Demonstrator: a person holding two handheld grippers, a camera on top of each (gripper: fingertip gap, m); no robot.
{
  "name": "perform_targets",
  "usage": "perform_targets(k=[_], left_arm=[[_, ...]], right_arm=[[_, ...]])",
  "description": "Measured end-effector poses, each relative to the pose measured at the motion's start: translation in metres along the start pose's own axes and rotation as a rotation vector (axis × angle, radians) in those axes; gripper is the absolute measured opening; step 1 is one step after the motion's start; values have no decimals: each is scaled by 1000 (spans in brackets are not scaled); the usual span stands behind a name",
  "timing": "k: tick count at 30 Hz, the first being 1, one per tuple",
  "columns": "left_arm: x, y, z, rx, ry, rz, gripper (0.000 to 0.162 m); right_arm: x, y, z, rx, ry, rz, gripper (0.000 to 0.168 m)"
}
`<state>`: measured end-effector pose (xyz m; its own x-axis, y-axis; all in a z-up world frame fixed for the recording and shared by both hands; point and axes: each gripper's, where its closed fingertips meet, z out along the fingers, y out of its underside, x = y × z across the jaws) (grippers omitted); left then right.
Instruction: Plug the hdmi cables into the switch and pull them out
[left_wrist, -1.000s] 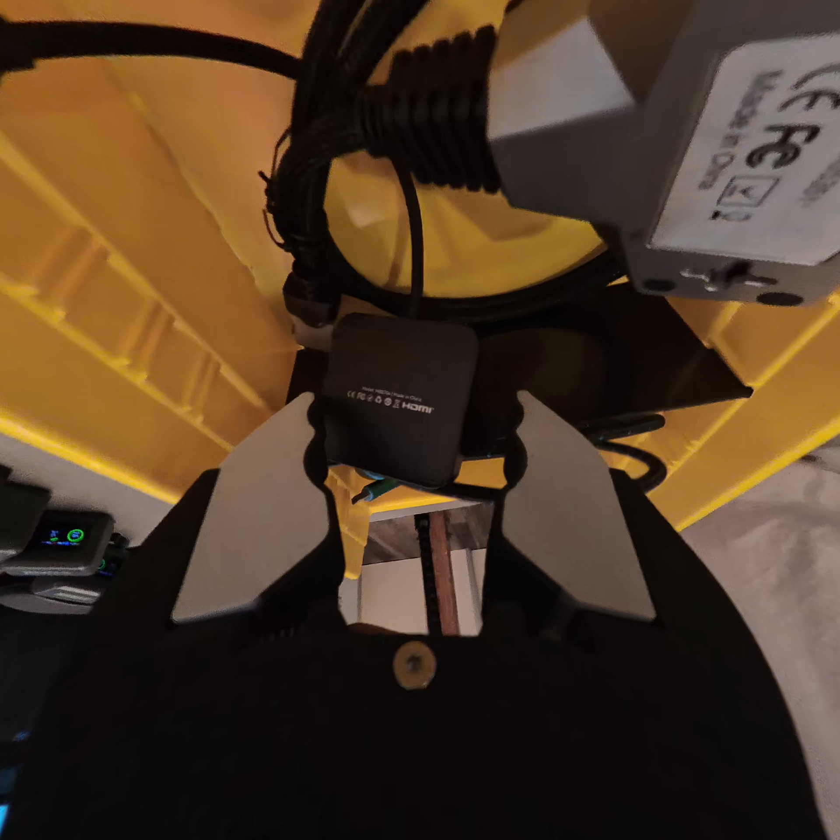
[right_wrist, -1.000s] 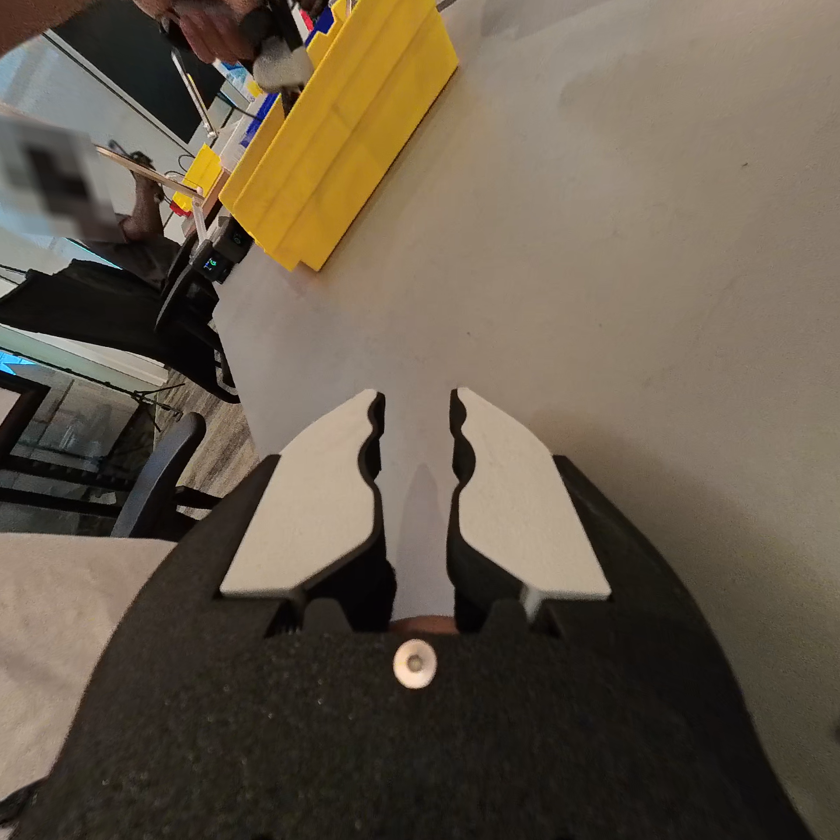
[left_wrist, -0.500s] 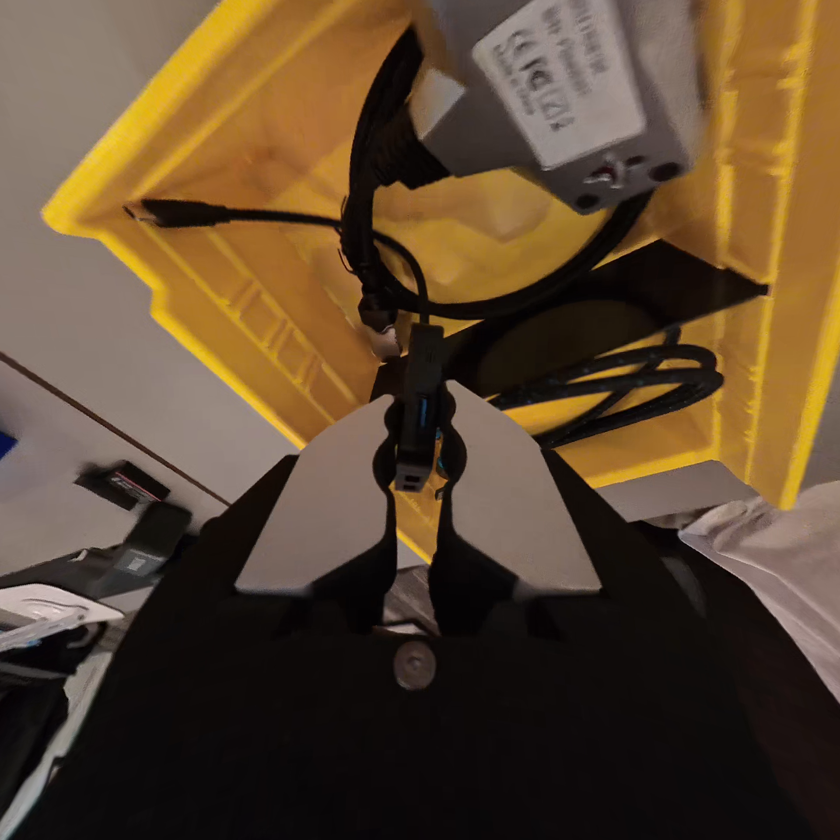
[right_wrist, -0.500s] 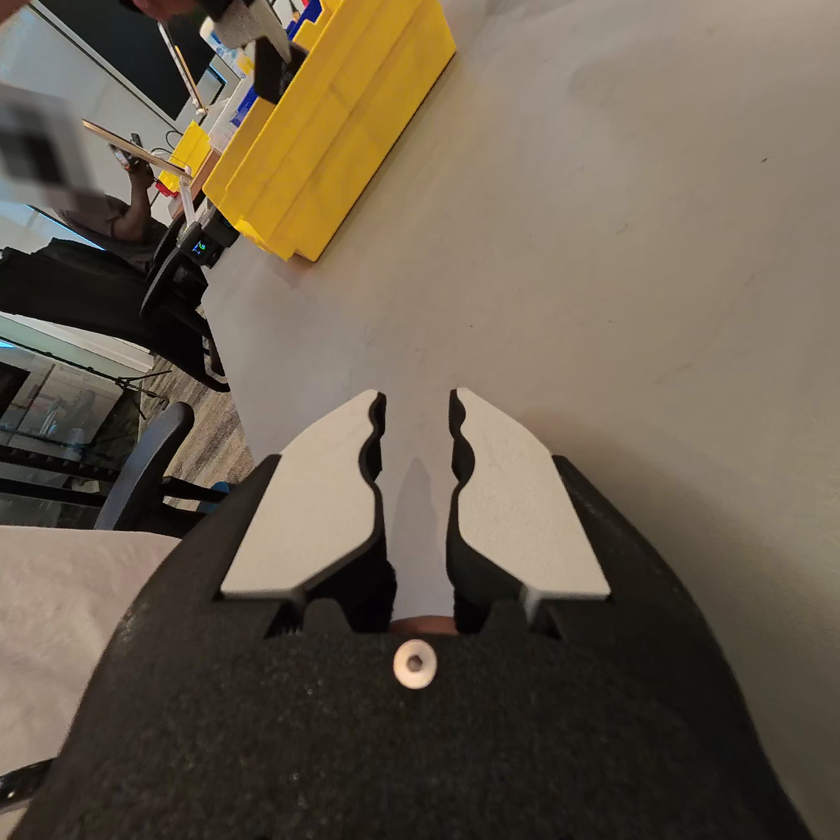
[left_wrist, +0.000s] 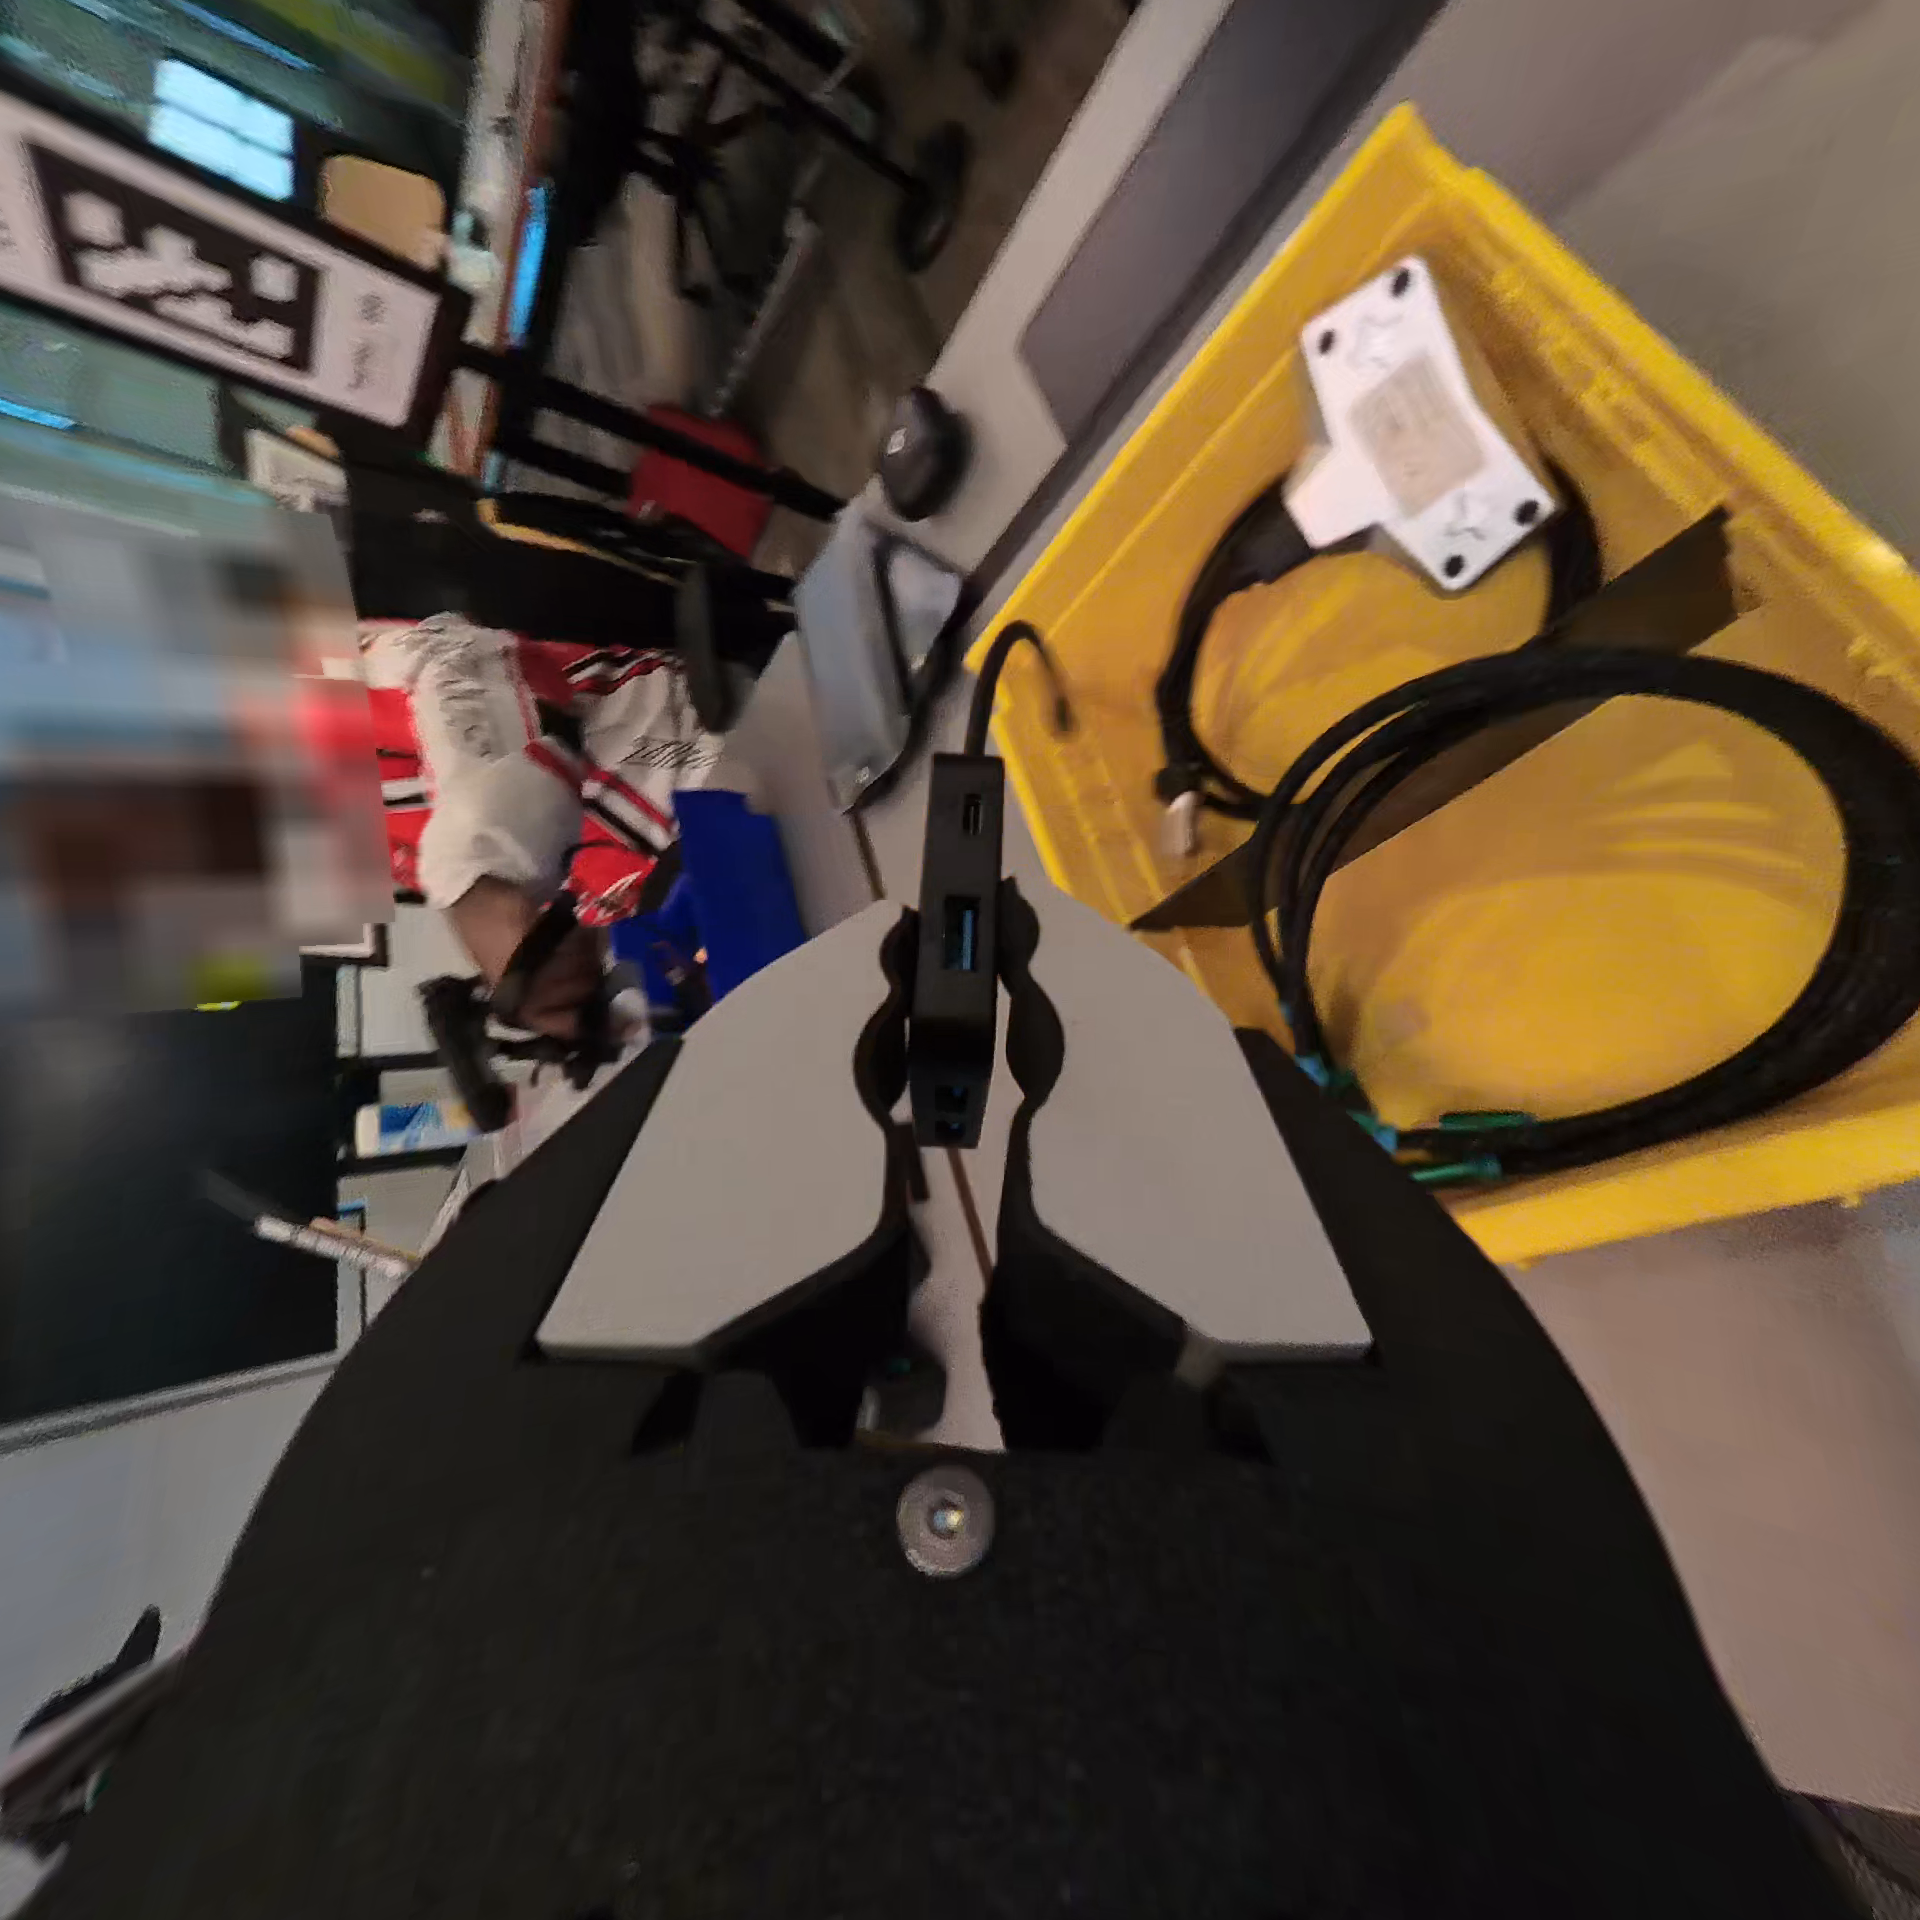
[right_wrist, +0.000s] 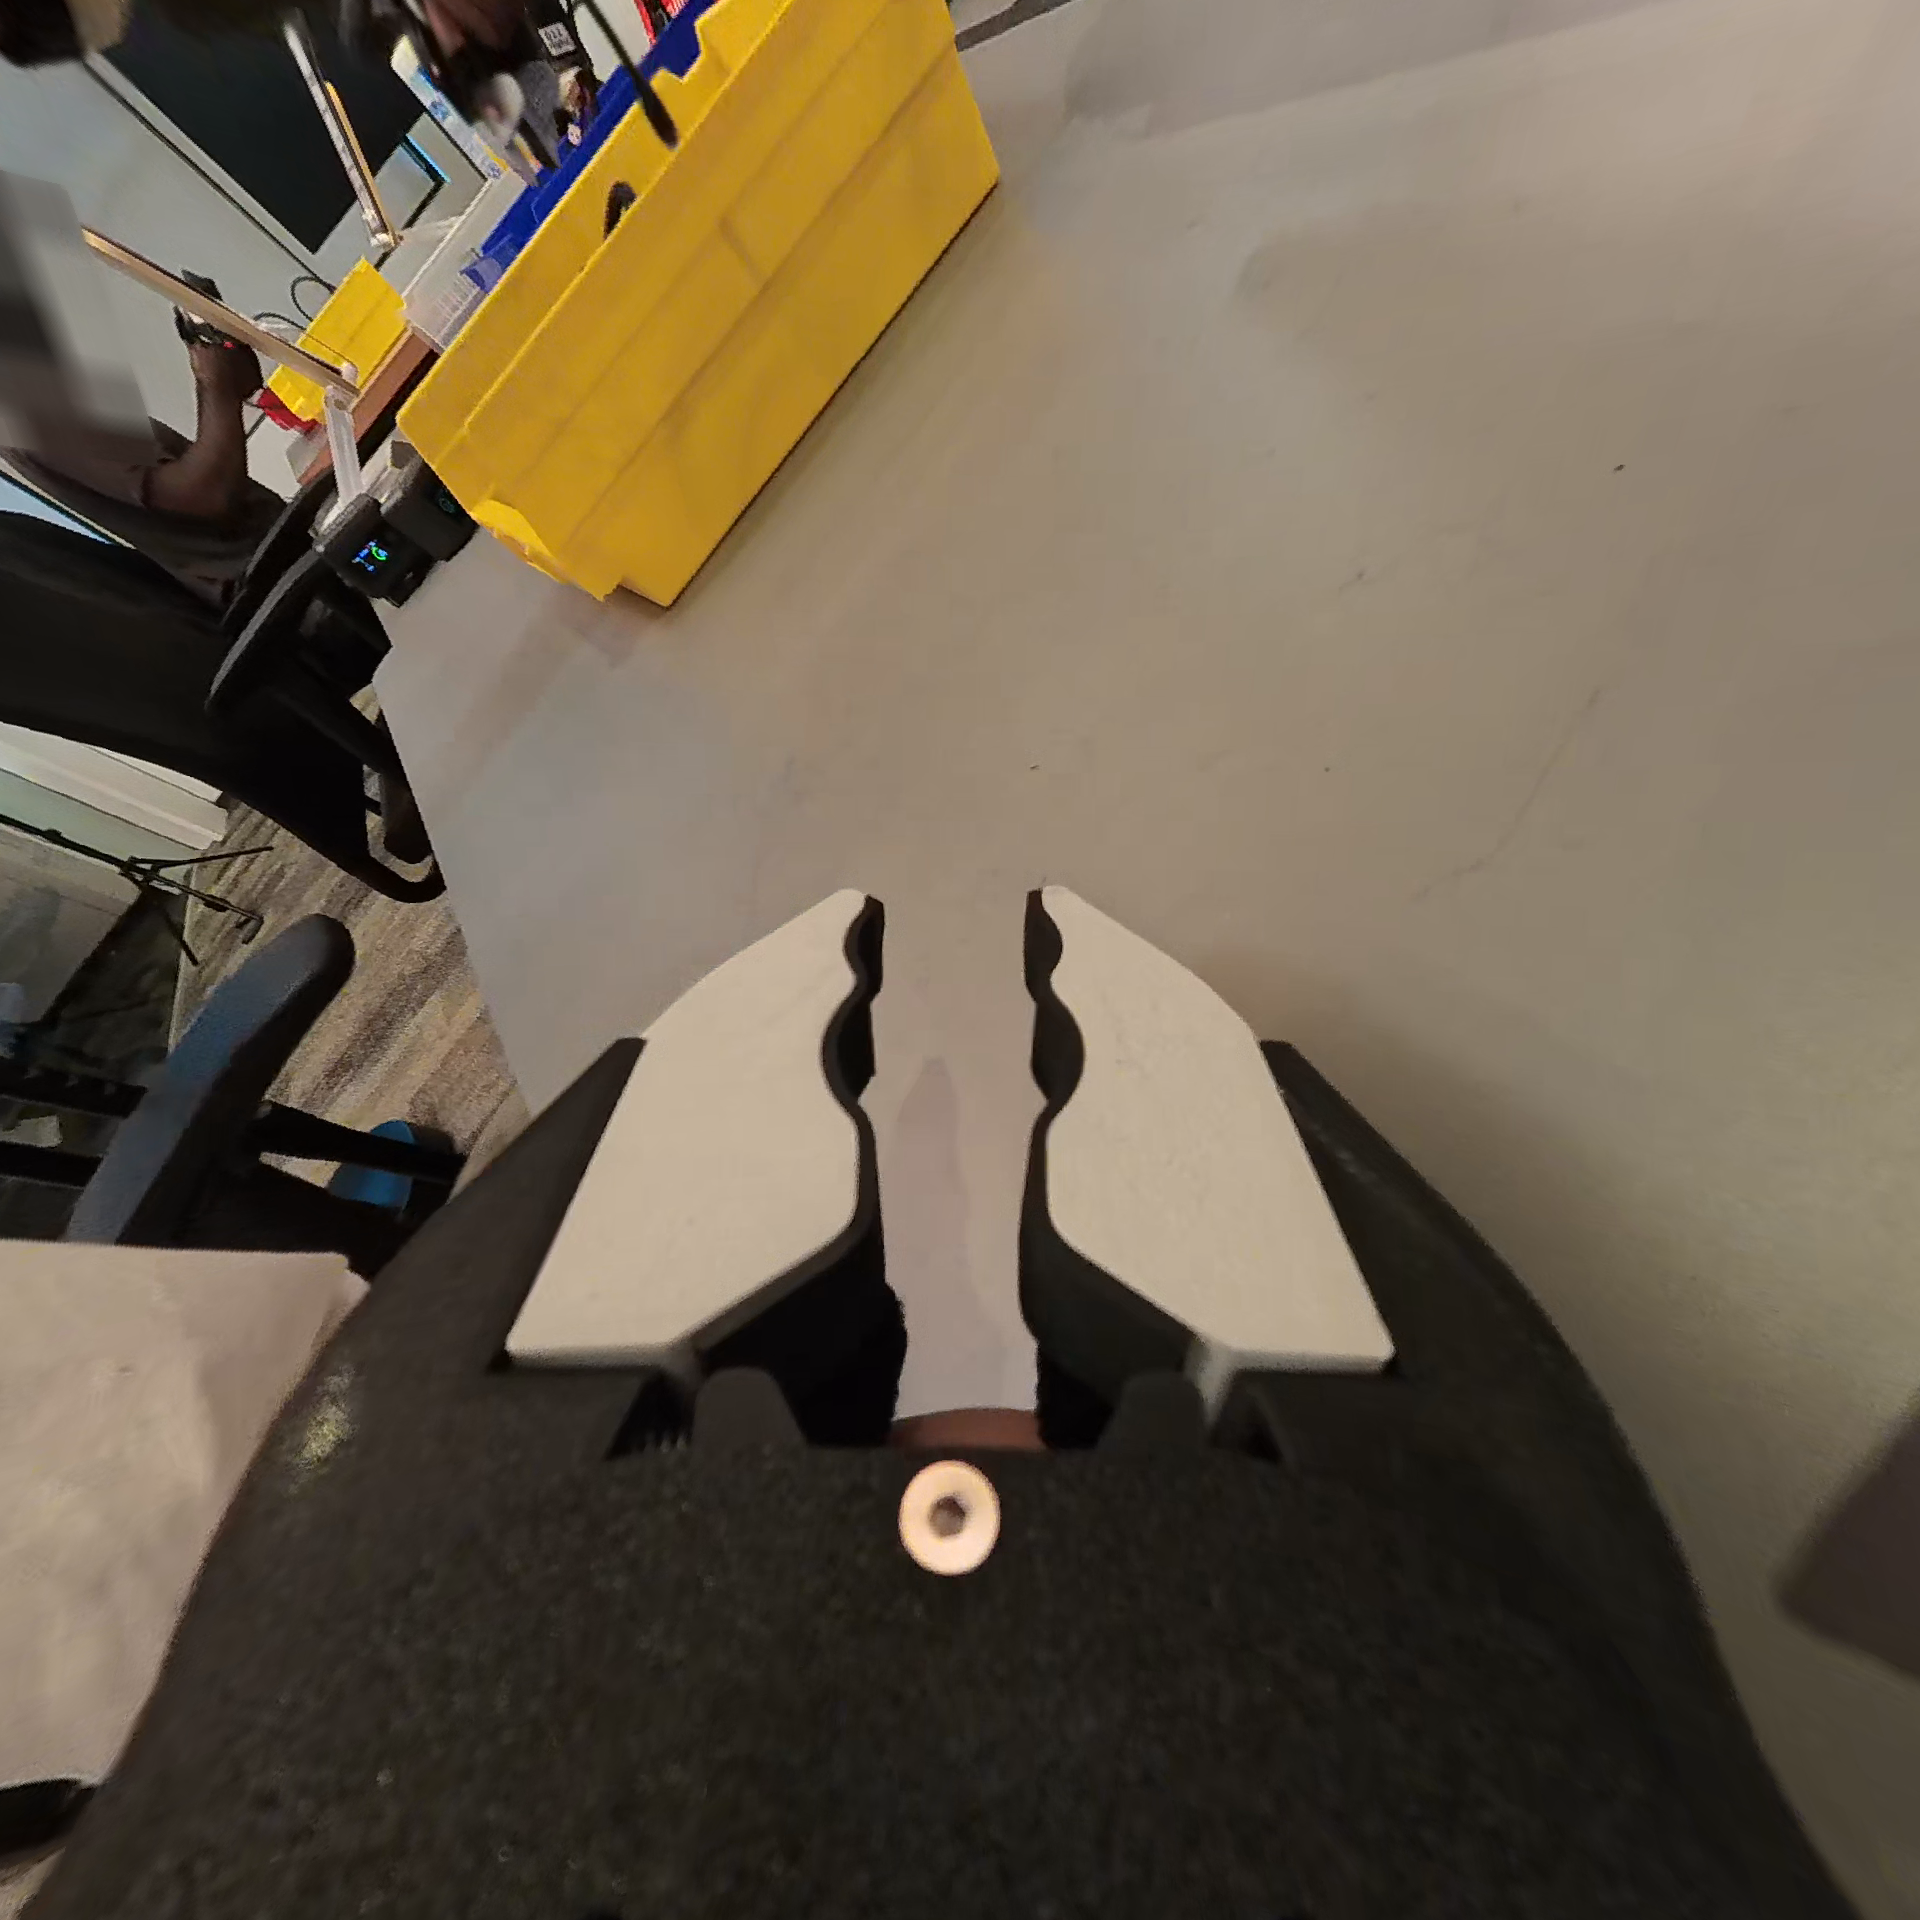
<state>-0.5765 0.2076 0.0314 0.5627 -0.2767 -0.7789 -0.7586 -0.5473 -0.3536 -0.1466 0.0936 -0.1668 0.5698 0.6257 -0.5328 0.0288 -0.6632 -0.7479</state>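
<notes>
Left tool is pinching the black switch just beside the yellow bin, right tool is idling spread, so I'd be setting it flat on the desk, ports facing out.

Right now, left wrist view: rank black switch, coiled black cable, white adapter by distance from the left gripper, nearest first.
1. Black switch: clamped between the left gripper's fingers, held edge-on.
2. Coiled black cable: to the right, in the near part of the yellow bin.
3. White adapter: upper right, farther back in the bin.
</notes>
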Motion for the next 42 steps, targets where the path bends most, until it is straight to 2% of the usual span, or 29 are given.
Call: perform_targets(k=[2, 5, 11, 15, 18, 21, 23, 25, 27, 30, 32, 35, 42], left_arm=[[-16, 9, -18, 65, -46, -51, 14], [-13, 2, -35, 245, 99, -93, 14], [28, -47, -71, 497, 300, -133, 14], [75, -103, -95, 715, 643, -459, 14], [116, -141, -103, 776, 985, -787, 14], [172, -173, -108, 672, 1393, -985, 14], [201, -189, -113, 524, 1650, -1055, 14], [220, -198, -120, 367, 1875, -1025, 14], [231, -203, -123, 248, 2017, -957, 13], [244, -205, -116, 117, 2104, -853, 14], [254, -209, -107, 32, 2120, -868, 13], [267, -211, -103, -44, 2183, -826, 13], [284, -207, -97, -157, 2301, -635, 13]], right_arm=[[0, 1, 1, -9, 11, -19, 25], [1, 3, 3, -21, 29, -45, 25], [-10, -3, 10, -5, 23, -138, 25], [-24, -14, 20, 21, 23, -289, 28], [-38, -47, 24, 145, 136, -564, 30], [-63, -65, 31, 156, 171, -853, 31], [-70, -75, 33, 148, 173, -1012, 43], [-72, -96, 25, 220, 219, -1186, 44], [-75, -109, 12, 307, 248, -1355, 44], [-81, -114, 6, 379, 261, -1553, 34], [-78, -117, 11, 417, 341, -1721, 28], [-69, -114, 26, 357, 391, -1946, 26], [-67, -112, 51, 288, 315, -2094, 27]])
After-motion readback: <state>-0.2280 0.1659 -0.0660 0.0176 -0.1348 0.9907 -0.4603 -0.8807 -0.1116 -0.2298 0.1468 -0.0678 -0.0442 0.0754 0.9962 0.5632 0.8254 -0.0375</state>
